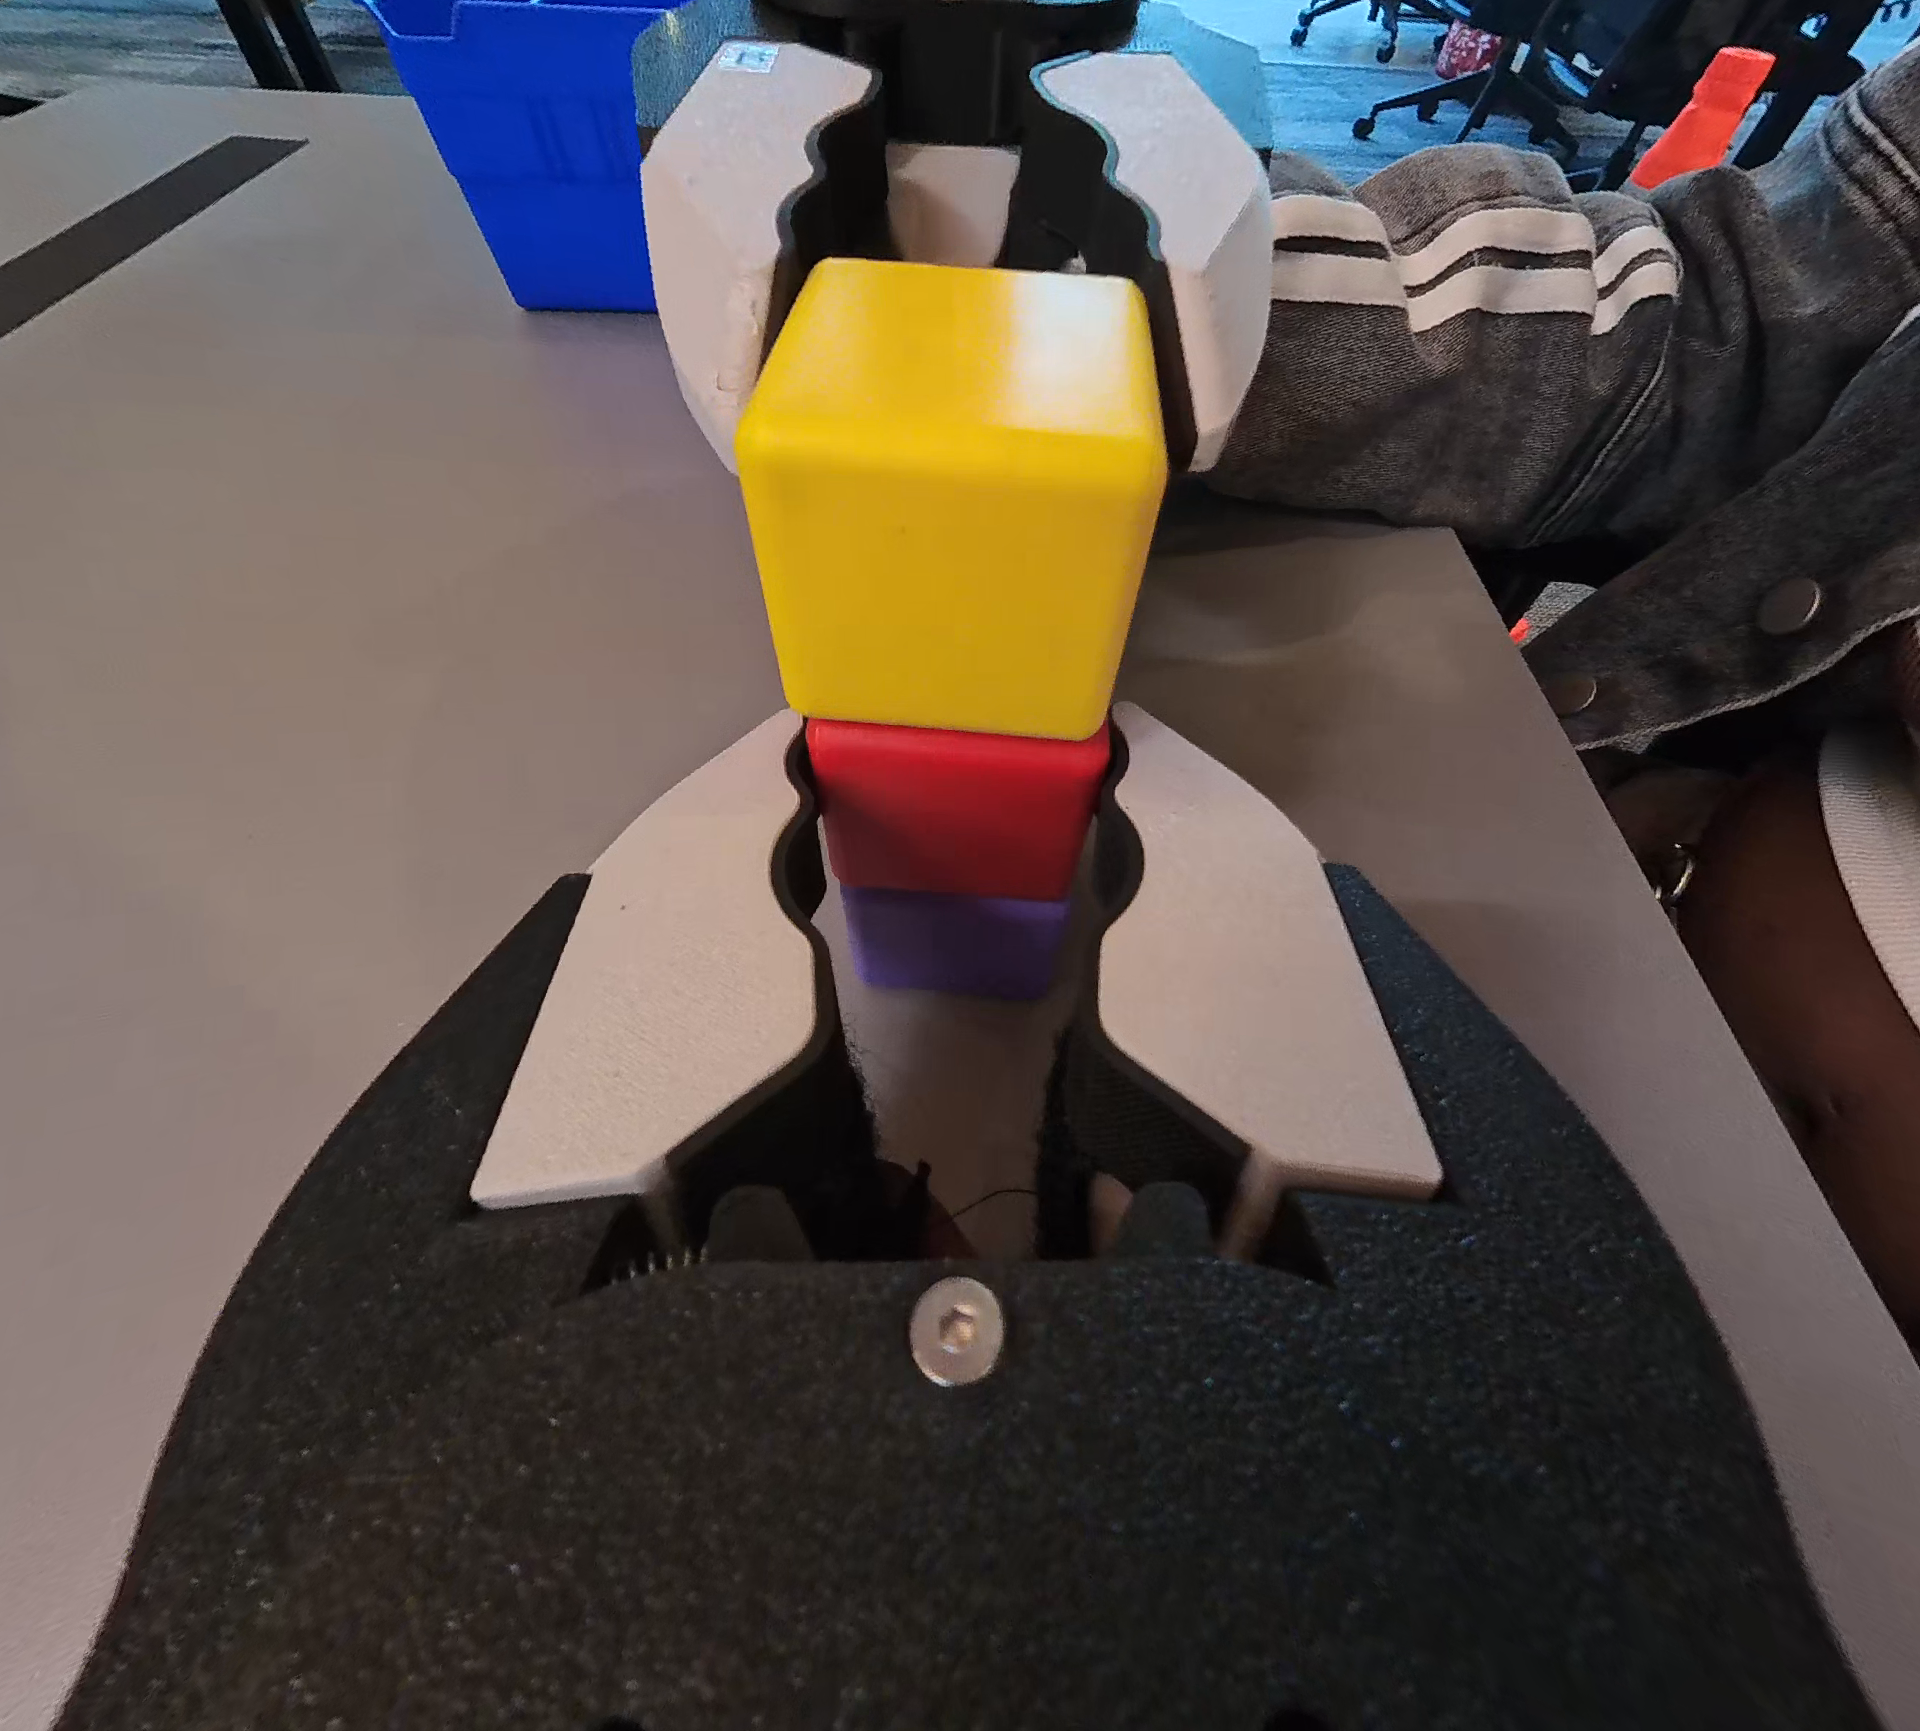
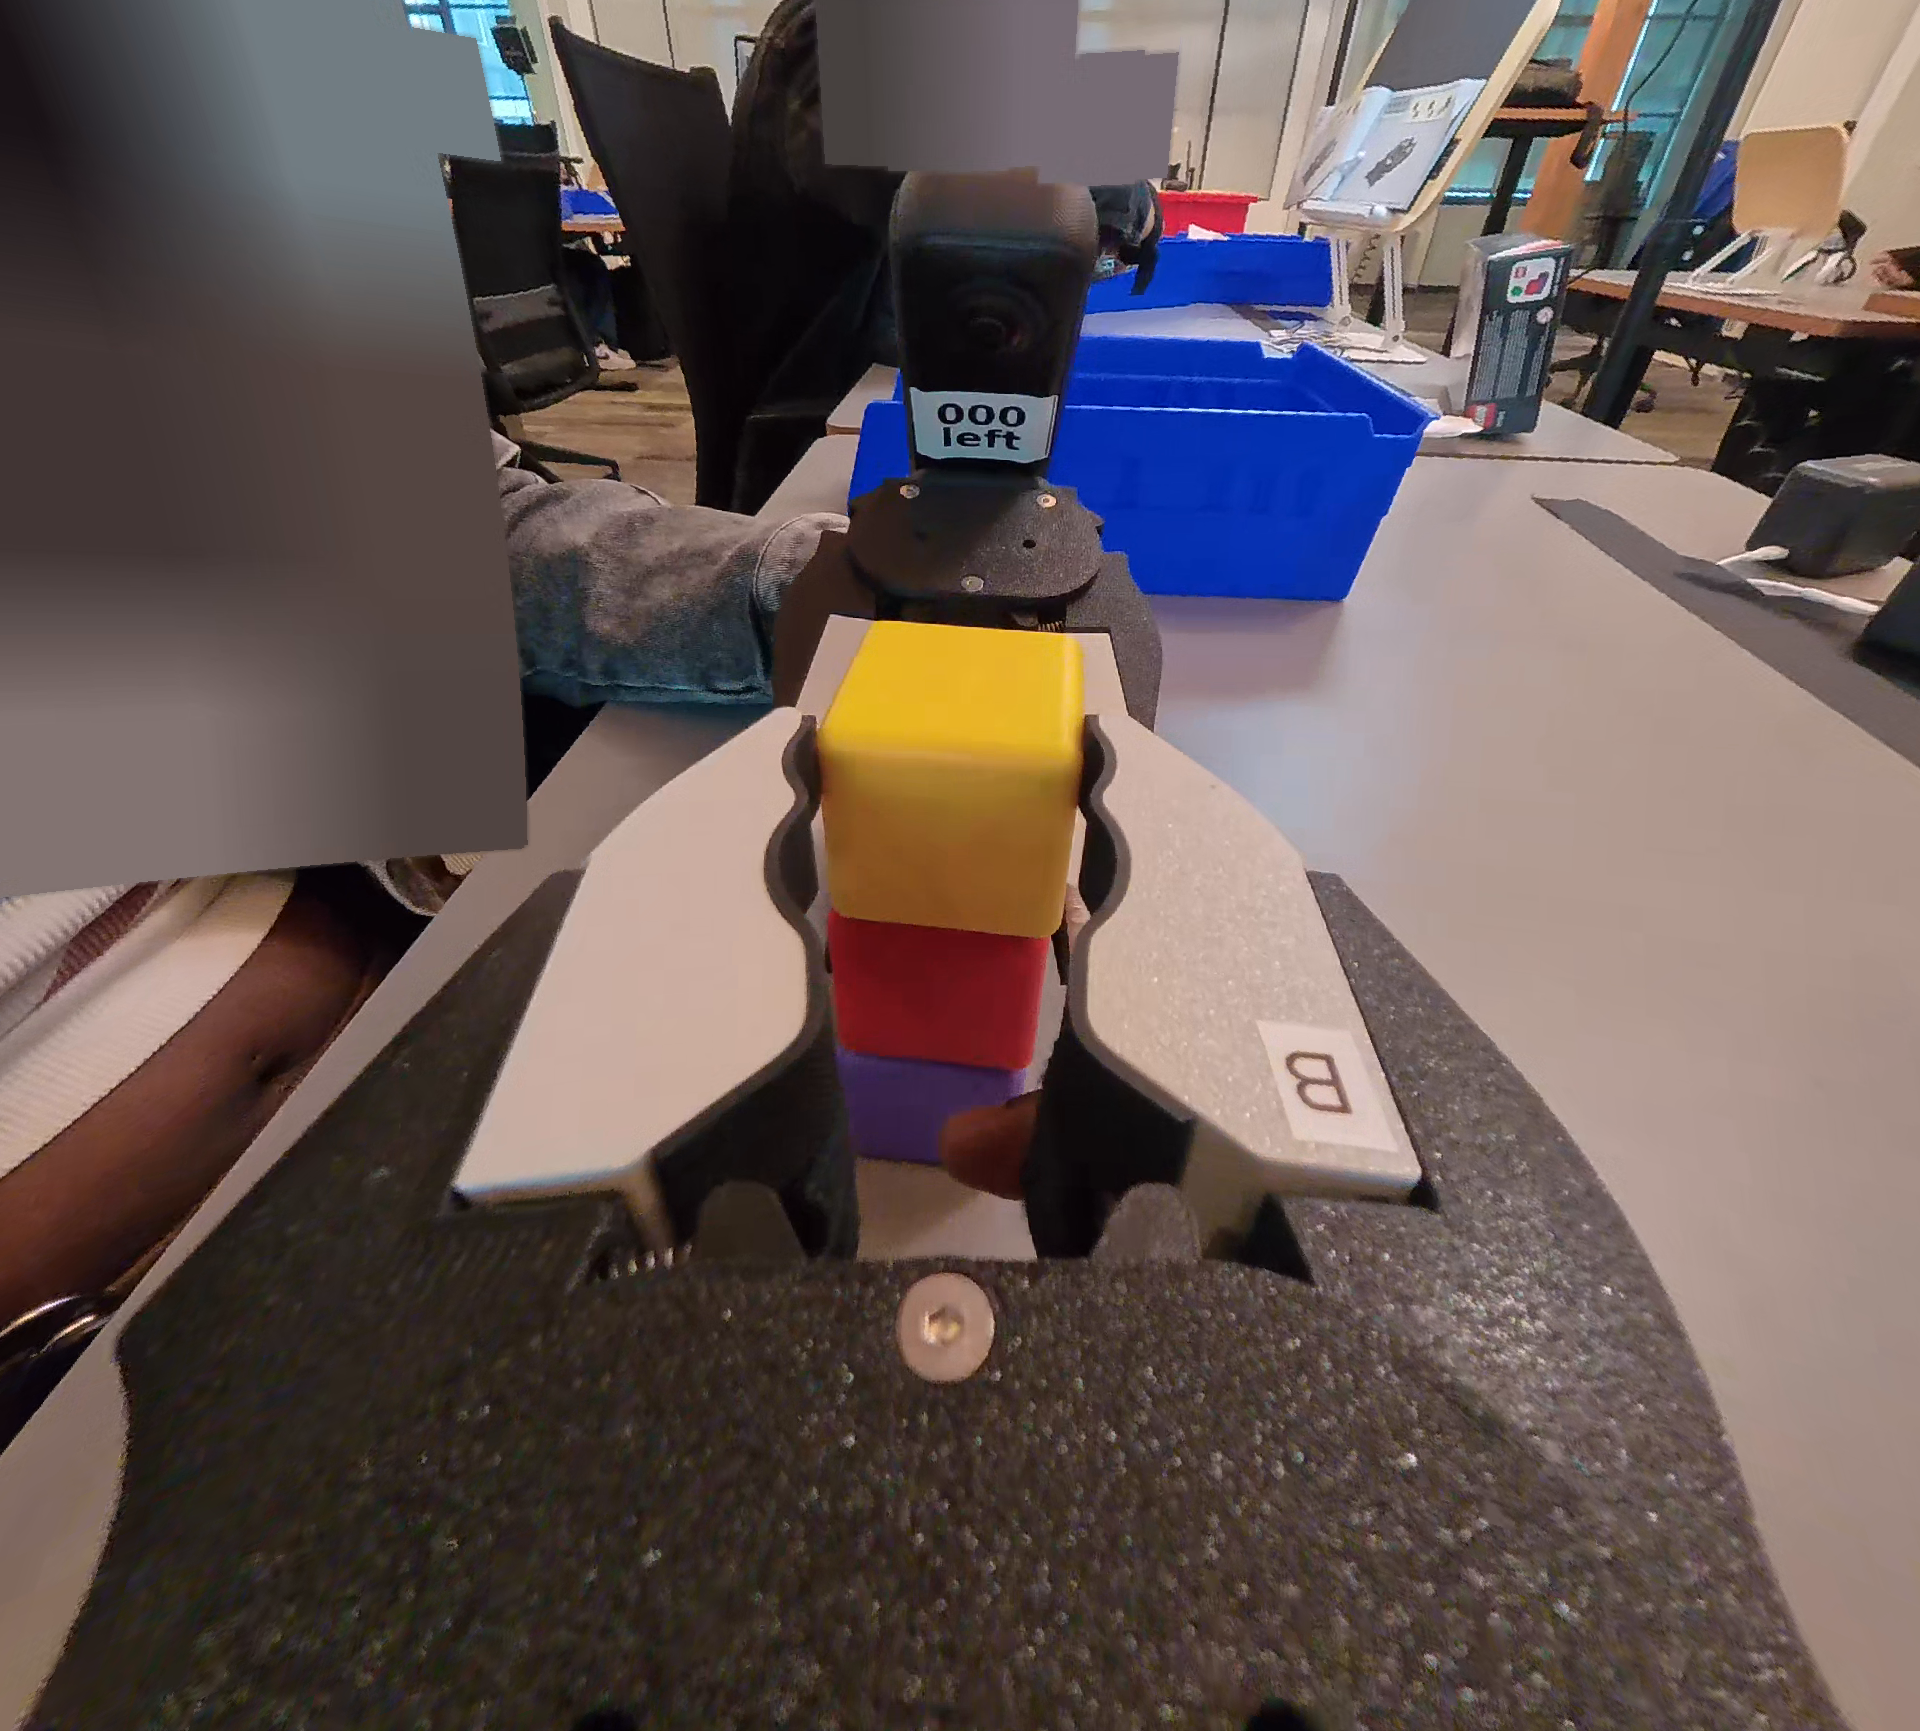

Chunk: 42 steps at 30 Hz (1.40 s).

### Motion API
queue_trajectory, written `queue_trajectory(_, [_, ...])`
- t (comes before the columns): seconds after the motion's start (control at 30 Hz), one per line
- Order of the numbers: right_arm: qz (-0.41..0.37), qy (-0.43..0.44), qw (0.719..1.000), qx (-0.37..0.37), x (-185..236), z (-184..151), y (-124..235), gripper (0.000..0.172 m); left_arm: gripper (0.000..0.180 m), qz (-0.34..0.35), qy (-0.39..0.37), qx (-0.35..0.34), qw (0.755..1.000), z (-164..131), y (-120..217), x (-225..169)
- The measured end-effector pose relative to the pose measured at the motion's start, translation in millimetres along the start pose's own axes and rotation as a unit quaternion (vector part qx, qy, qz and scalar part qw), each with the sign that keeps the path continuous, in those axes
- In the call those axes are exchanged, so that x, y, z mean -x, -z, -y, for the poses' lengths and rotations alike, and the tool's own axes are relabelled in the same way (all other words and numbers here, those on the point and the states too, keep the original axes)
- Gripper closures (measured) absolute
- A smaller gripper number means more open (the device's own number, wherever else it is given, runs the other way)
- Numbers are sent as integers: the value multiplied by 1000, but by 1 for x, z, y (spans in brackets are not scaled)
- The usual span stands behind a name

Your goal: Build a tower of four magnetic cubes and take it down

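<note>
A tower stands on the grey table (image 1: 312, 538): a yellow cube (image 1: 951, 518) on top, a red cube (image 1: 951, 808) under it, and a purple cube (image 1: 951, 943) below that. My left gripper (image 1: 956, 746) is shut on the red cube, with both pads against its sides. My right gripper (image 2: 951, 746) is shut on the yellow cube (image 2: 951, 798) from the opposite side. The red cube (image 2: 935, 990) and the purple cube (image 2: 914, 1110) also show in the right wrist view. What lies under the purple cube is hidden.
A blue bin (image 1: 520, 154) stands on the table behind the tower; it also shows in the right wrist view (image 2: 1247, 486). A person's grey sleeve (image 1: 1507, 351) lies along the table's edge. A black box (image 2: 1829, 512) with cables sits at the far right. Some 6 cm of space lies between my two pairs of fingers.
</note>
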State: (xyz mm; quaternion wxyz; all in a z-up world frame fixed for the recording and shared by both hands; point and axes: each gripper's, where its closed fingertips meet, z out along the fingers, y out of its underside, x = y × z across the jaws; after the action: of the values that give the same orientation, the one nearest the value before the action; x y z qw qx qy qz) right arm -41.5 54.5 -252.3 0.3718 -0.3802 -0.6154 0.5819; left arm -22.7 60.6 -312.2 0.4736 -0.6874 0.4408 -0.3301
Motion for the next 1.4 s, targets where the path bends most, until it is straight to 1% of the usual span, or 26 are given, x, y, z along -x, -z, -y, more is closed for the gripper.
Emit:
queue_trajectory(0.53, [5,10,1000,-20,1,1,0,124,132,2,-6,0,1000,0,0,-1])
queue_trajectory(0.57, [4,14,1000,-27,1,2,0,124,129,-5,-10,1,1000,-1,1,-4])
queue_trajectory(0.6, [0,17,999,-42,1,6,1,121,115,-17,-12,1,1000,-1,1,-8])
queue_trajectory(0.63, [-4,14,998,-63,0,11,2,110,101,-16,-9,-1,1000,0,2,-8])
queue_trajectory(0.7, [-8,-3,995,-96,-3,22,6,92,83,-9,-1,2,1000,2,8,-7])
queue_trajectory(0.73, [-14,-11,994,-107,-6,26,9,86,77,6,1,-3,1000,7,14,-4])
queue_trajectory(0.8, [-38,-14,992,-123,-13,31,13,77,75,53,-6,-43,998,31,32,1])
queue_trajectory(0.87, [-62,-5,988,-141,-18,36,17,73,77,140,-14,-61,988,58,64,14])
queue_trajectory(0.93, [-76,2,985,-153,-19,42,20,72,81,244,-23,-52,968,81,112,31])
queue_trajectory(1.0, [-73,11,985,-156,-15,48,20,72,88,330,-51,-39,942,99,168,41])
queue_trajectory(1.07, [-71,24,985,-158,-10,53,19,73,95,430,-61,4,901,100,230,57])
queue_trajectory(1.1, [-71,30,984,-159,-8,55,19,73,96,481,-44,33,875,92,263,69])
queue_trajectory(1.13, [-70,35,984,-160,-6,57,18,74,94,527,-14,71,847,78,296,83])
queue_trajectory(1.17, [-68,38,984,-161,-4,58,18,74,90,561,26,110,820,57,327,97])
queue_trajectory(1.23, [-69,40,984,-157,-4,58,18,76,84,594,133,175,774,5,375,122])
queue_trajectory(1.27, [-70,41,985,-155,-4,57,18,76,83,598,181,196,756,-21,391,134])
queue_trajectory(1.3, [-72,43,985,-154,-4,57,18,76,86,592,219,208,747,-45,400,144])
queue_trajectory(1.33, [-75,44,984,-154,-5,57,19,77,90,584,251,215,742,-67,406,153])
queue_trajectory(1.4, [-82,43,984,-154,-9,56,22,78,93,581,304,241,716,-107,418,167])
